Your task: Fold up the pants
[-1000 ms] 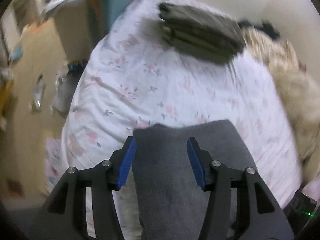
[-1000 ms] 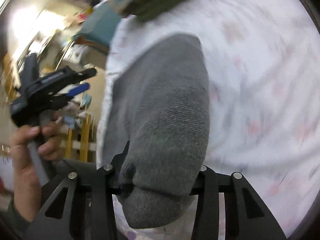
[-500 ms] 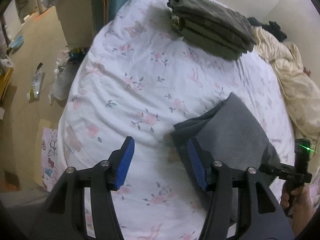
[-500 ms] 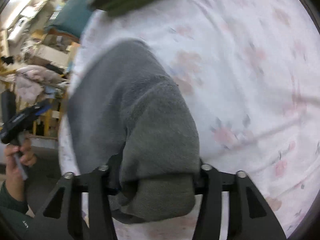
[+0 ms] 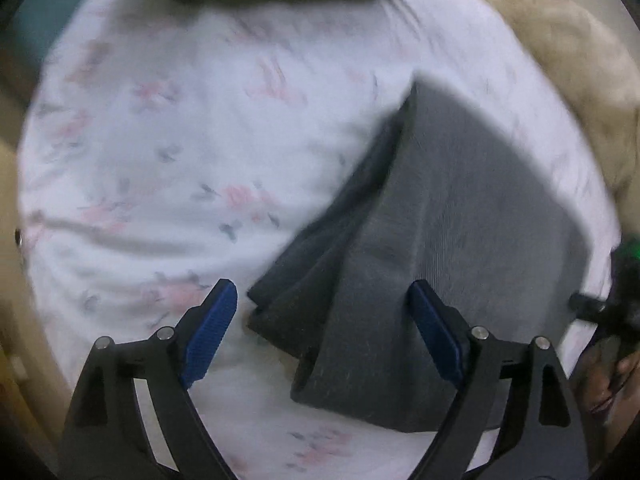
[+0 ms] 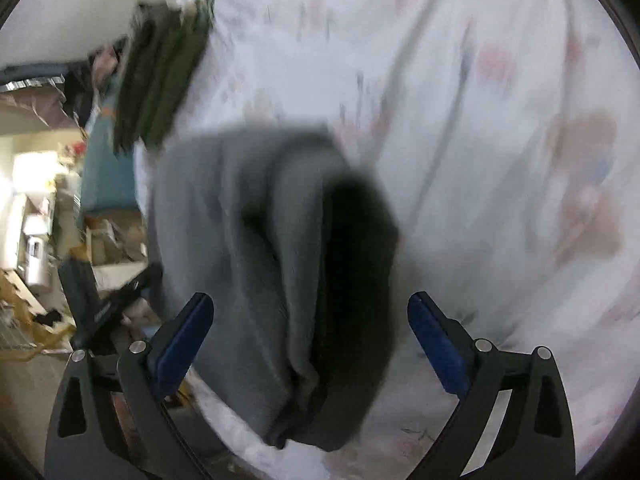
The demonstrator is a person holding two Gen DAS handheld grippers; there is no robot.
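Pants (image 5: 460,216) of grey knit lie folded on the floral bedsheet (image 5: 168,152), toward its near right part, layered edges facing left. Left gripper (image 5: 322,330) has just been spreading its jaws; blue pads stand wide either side of the near corner, pressing nothing. Right gripper (image 6: 310,340) has likewise just released, the grey bundle (image 6: 256,248) lying loose between its parted pads. Folded olive clothes (image 6: 160,76) sit at the far end, a beige blanket (image 5: 580,60) far right.
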